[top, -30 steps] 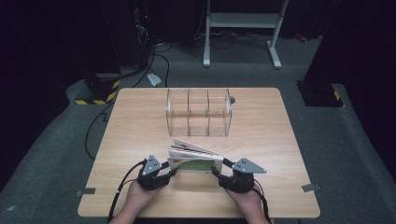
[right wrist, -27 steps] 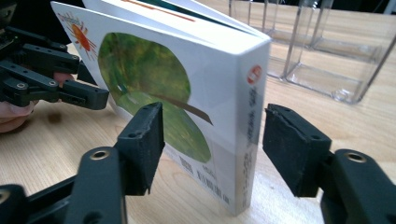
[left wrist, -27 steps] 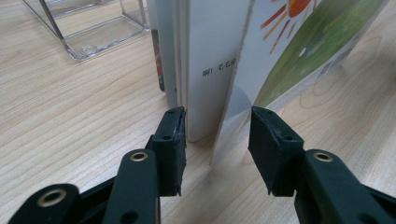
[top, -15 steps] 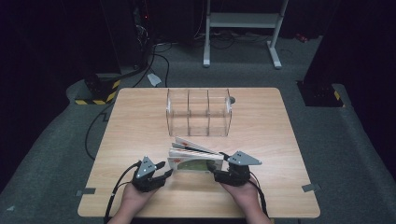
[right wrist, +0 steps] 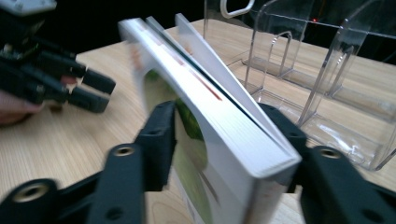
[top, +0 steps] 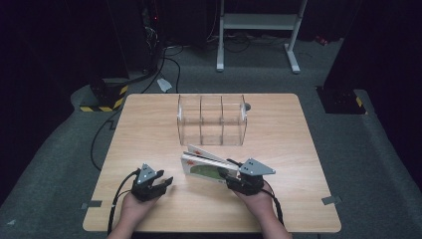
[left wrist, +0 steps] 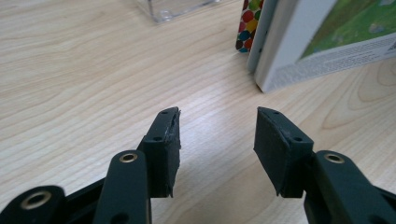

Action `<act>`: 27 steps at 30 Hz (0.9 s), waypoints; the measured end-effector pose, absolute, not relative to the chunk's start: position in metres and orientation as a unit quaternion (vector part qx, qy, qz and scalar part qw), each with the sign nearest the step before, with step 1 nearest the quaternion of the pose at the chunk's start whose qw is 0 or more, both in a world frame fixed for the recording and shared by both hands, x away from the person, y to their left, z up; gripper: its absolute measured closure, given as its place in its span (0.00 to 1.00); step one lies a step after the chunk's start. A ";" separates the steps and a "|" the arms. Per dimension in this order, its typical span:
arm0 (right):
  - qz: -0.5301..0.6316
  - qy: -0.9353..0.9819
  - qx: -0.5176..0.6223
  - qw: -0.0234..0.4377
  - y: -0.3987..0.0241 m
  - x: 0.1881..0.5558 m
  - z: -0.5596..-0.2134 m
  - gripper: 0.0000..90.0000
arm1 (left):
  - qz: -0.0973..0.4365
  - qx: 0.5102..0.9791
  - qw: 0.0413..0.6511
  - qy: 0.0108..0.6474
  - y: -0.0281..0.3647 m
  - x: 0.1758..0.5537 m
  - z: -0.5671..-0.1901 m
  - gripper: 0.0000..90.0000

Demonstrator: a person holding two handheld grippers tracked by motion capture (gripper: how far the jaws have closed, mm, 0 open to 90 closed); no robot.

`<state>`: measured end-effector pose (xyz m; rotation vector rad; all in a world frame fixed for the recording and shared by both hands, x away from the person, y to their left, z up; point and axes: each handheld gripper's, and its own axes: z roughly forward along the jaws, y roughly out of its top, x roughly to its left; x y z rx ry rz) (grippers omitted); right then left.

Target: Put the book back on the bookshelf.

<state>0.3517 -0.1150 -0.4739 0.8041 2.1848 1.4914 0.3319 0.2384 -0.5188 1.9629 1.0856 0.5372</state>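
A small stack of thin books [top: 209,167] stands on edge on the wooden table [top: 149,129], leaning back. The front one has a white cover with a green picture [left wrist: 327,37]; a book with coloured dots [left wrist: 250,23] sits behind it. My right gripper [top: 233,172] holds the stack's right end, and its jaws have just been closing, one pad on the front cover and one behind the rear book [right wrist: 210,107]. My left gripper [top: 166,181] rests on the table well left of the books. Its jaws have just been opening, and nothing lies between the fingertips [left wrist: 217,135].
A clear plastic organiser [top: 211,119] with three upright compartments stands behind the books near the table's far edge; its walls are close to the right gripper [right wrist: 327,70]. Bare wood lies left and right of it. Cables and a metal stand are on the dark floor beyond.
The left gripper has let go of the books' left end and slid left across the table. The right gripper has closed on the books' right end, and the stack now leans.
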 end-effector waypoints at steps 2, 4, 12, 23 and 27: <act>0.533 0.777 0.279 0.187 -0.117 0.350 -0.474 0.68 | 0.209 0.776 0.407 0.435 0.239 0.333 -0.519 0.56; 0.538 0.775 0.275 0.184 -0.118 0.349 -0.475 0.74 | 0.206 0.777 0.405 0.436 0.240 0.333 -0.519 0.56; 0.546 0.769 0.266 0.200 -0.115 0.340 -0.475 0.83 | 0.215 0.780 0.392 0.439 0.242 0.336 -0.520 0.56; 0.548 0.757 0.276 0.225 -0.120 0.328 -0.469 0.83 | 0.243 0.787 0.355 0.442 0.250 0.348 -0.520 0.53; 0.548 0.750 0.291 0.229 -0.128 0.324 -0.469 0.83 | 0.249 0.783 0.348 0.452 0.256 0.354 -0.521 0.52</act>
